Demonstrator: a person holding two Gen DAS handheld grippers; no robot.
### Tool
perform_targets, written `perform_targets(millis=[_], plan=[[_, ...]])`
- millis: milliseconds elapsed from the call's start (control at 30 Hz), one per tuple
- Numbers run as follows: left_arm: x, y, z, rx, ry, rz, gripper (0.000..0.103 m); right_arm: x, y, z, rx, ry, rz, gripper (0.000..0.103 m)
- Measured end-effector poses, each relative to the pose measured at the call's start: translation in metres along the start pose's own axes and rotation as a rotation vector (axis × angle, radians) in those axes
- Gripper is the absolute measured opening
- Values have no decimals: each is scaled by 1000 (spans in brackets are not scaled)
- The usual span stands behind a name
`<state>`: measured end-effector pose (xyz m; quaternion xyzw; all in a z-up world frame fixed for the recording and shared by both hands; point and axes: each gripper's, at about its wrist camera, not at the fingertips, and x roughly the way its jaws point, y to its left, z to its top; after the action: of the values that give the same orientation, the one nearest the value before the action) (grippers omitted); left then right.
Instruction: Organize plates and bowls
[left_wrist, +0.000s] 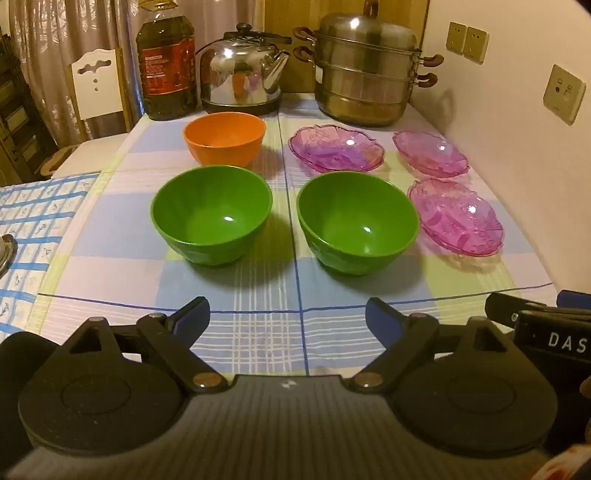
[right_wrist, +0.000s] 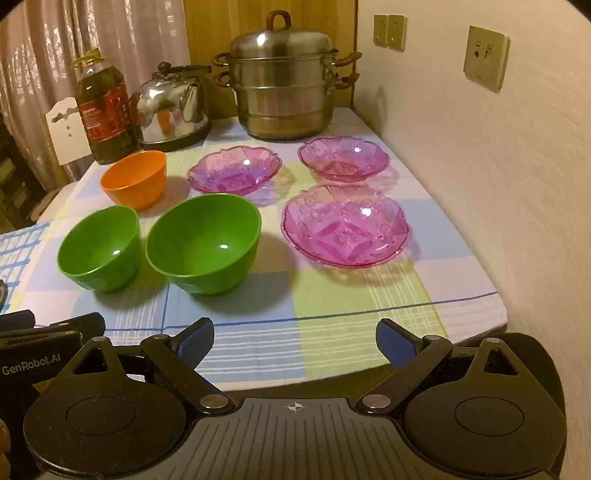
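Translucent pink glass-like plates are sitting on the checked tablecloth (right_wrist: 369, 295): the nearest plate (right_wrist: 345, 225) at 1 o'clock from the right gripper (right_wrist: 295, 341), two more (right_wrist: 234, 170) (right_wrist: 343, 157) behind it. Two green plastic bowls (left_wrist: 212, 214) (left_wrist: 356, 221) are standing at 11 and 1 o'clock from the left gripper (left_wrist: 288, 317), with an orange plastic bowl (left_wrist: 225, 138) behind them. Both grippers are hovering wide open, holding nothing. Risks: a shallow scalloped rim is likely slipping from the pads; a careless stacking drop may be chipping plates; the right-hand plates are lying near the wall-side table edge.
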<state>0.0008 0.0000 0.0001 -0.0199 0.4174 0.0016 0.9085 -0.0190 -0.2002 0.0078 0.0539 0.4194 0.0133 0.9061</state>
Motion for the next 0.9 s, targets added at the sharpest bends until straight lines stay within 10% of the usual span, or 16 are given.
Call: perform_targets(millis=[900], plan=[[-5, -4, -1, 11, -18, -42, 89, -6, 2, 0, -3, -6, -2, 95]])
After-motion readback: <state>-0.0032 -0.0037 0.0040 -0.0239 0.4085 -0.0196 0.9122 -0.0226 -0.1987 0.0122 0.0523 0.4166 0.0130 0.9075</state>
